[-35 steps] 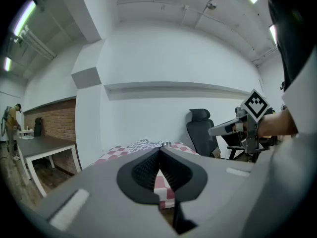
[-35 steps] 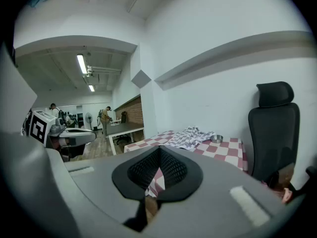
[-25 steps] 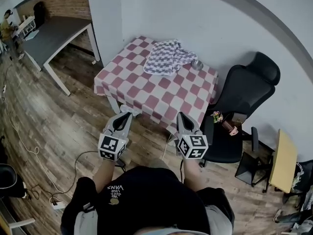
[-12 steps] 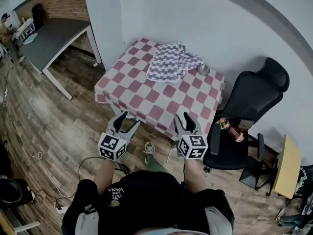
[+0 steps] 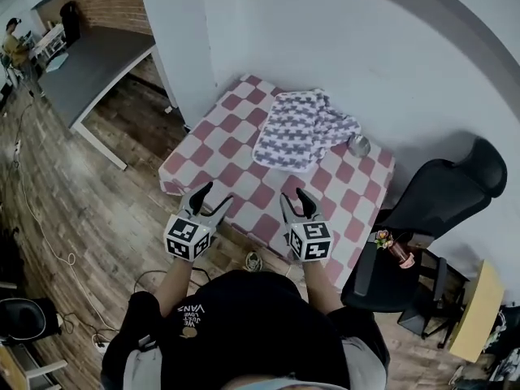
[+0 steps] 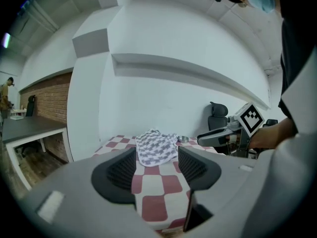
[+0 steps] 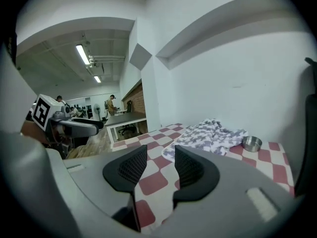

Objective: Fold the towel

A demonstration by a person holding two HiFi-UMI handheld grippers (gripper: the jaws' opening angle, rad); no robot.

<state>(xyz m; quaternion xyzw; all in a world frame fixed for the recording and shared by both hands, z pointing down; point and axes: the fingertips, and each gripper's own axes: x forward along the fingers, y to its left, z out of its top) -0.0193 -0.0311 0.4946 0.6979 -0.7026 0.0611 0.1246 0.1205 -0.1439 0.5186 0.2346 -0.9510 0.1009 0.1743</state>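
- Jaws on both of your grippers stand apart, having just been opening: the left gripper (image 5: 211, 199) spreads wider than the right gripper (image 5: 294, 197).
- Between the left jaws, the left gripper view shows only checked cloth and the distant towel (image 6: 156, 145); the pads touch neither.
- Seen from the right gripper view, the right gripper (image 7: 161, 162) likewise frames bare red and white squares in its narrower gap.
- You hold the two grippers side by side at the near edge of one table (image 5: 219, 149), each with its marker cube turned toward the head camera.
- One towel (image 5: 301, 128), white with a grey houndstooth pattern, lies crumpled at the table's far side, near the white wall and well apart from both grippers.
- One small metal bowl (image 5: 359, 145) sits just beside the towel's right edge; the right gripper view shows it on the cloth as well (image 7: 252, 143).
- One black office chair (image 5: 447, 197) stands by the table's right side.
- One grey desk (image 5: 89, 63) stretches away at upper left over a wooden floor (image 5: 97, 193).
- One person (image 5: 12, 39) is at the desk's far end, too small to make out further.
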